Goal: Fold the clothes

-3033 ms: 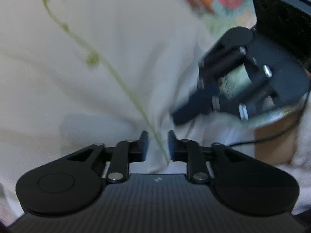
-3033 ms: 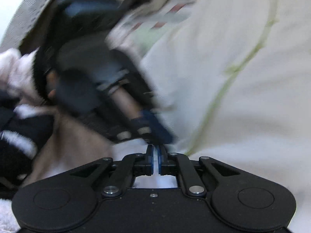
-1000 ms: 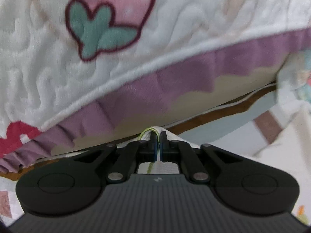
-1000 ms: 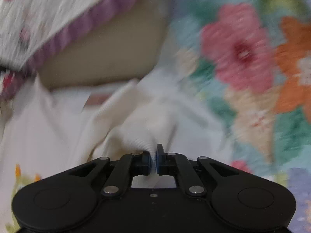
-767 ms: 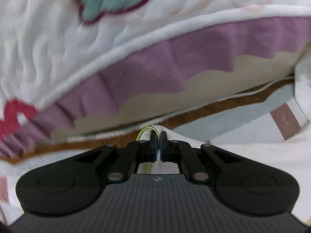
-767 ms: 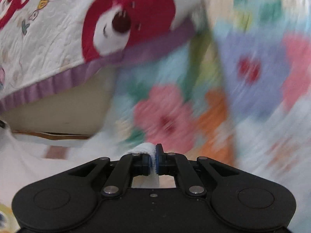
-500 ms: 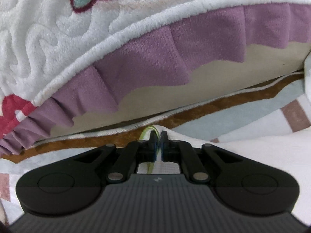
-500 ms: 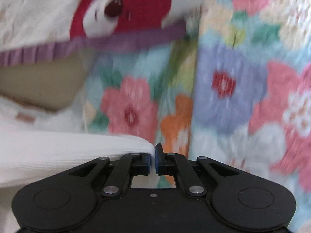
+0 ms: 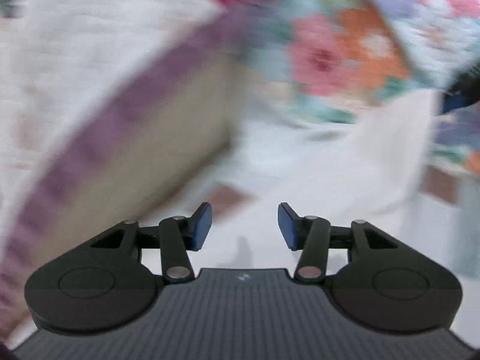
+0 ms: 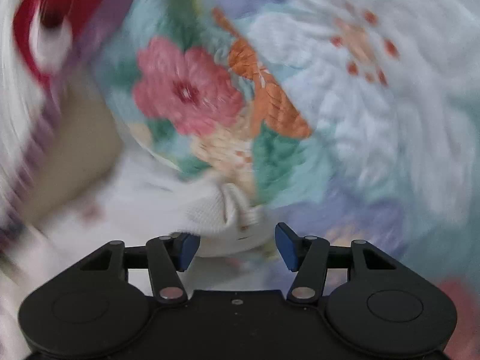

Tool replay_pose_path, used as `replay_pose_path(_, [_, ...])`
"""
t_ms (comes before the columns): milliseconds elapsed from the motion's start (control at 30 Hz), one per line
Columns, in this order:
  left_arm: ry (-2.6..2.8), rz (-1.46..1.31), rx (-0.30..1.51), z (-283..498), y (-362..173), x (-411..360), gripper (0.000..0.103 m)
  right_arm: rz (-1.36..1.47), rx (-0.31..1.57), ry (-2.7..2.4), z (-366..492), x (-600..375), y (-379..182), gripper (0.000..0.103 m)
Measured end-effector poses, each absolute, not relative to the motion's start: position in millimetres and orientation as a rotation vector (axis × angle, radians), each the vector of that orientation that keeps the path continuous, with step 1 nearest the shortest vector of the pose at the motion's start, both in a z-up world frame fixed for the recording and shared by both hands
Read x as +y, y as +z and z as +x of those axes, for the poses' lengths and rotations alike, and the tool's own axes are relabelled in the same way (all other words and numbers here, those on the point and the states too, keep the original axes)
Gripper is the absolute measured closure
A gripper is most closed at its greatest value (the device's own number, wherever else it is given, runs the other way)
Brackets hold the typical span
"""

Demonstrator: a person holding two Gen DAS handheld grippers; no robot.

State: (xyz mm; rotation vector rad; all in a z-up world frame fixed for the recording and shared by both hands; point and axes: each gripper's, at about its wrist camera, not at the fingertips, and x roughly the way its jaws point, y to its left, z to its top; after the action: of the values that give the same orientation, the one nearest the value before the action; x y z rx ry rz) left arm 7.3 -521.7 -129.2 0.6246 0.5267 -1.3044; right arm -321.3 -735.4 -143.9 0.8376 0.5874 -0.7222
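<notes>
We see both views blurred; the left gripper (image 9: pixel 244 225) has its jaws spread wide with nothing between them, above the white garment (image 9: pixel 300 180); the right gripper (image 10: pixel 237 247) is also spread apart and empty, and a bunched corner of the white garment (image 10: pixel 222 219) lies just in front of its fingers; beyond the garment is the floral quilt (image 10: pixel 186 90), and to the left of the garment the white blanket with purple frill (image 9: pixel 99 129).
</notes>
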Motion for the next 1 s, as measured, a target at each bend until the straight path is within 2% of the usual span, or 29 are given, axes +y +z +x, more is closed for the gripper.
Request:
replay_pose_path(133, [-1.431, 0.616, 0.614, -42, -166, -554, 0.055, 1.186, 0.453, -0.578, -332, -738, -169, 0.039])
replay_pose_path(267, [-1.459, 0.615, 0.636, -64, -166, -552, 0.055, 1.422, 0.32, -0.575, -338, -737, -190, 0.039])
replay_pose_path(367, [-1.449, 0.614, 0.698, -64, -173, -549, 0.055, 1.538, 0.164, -0.571, -344, -736, -202, 0.038])
replay_pose_path(500, [-1.42, 0.625, 0.752, -54, -182, -546, 0.055, 1.57, 0.082, -0.544, -343, -732, -210, 0.036])
replay_pose_path(633, [-1.384, 0.649, 0.778, -48, -187, -539, 0.054, 1.594, 0.049, -0.511, -338, -730, -204, 0.033])
replay_pose_path(733, [-1.388, 0.614, 0.802, -44, -187, -532, 0.052, 1.559, 0.12, -0.55, -329, -739, -200, 0.032])
replay_pose_path(867, [-1.374, 0.616, 0.807, -44, -186, -524, 0.052, 1.567, 0.31, -0.707, -321, -759, -210, 0.032])
replay_pose_path(967, [-1.353, 0.62, 0.807, -42, -185, -518, 0.051, 1.565, 0.288, -0.782, -315, -762, -214, 0.032])
replay_pose_path(1000, [-1.347, 0.609, 0.813, -40, -185, -518, 0.05, 1.532, 0.265, -0.786, -313, -761, -210, 0.036])
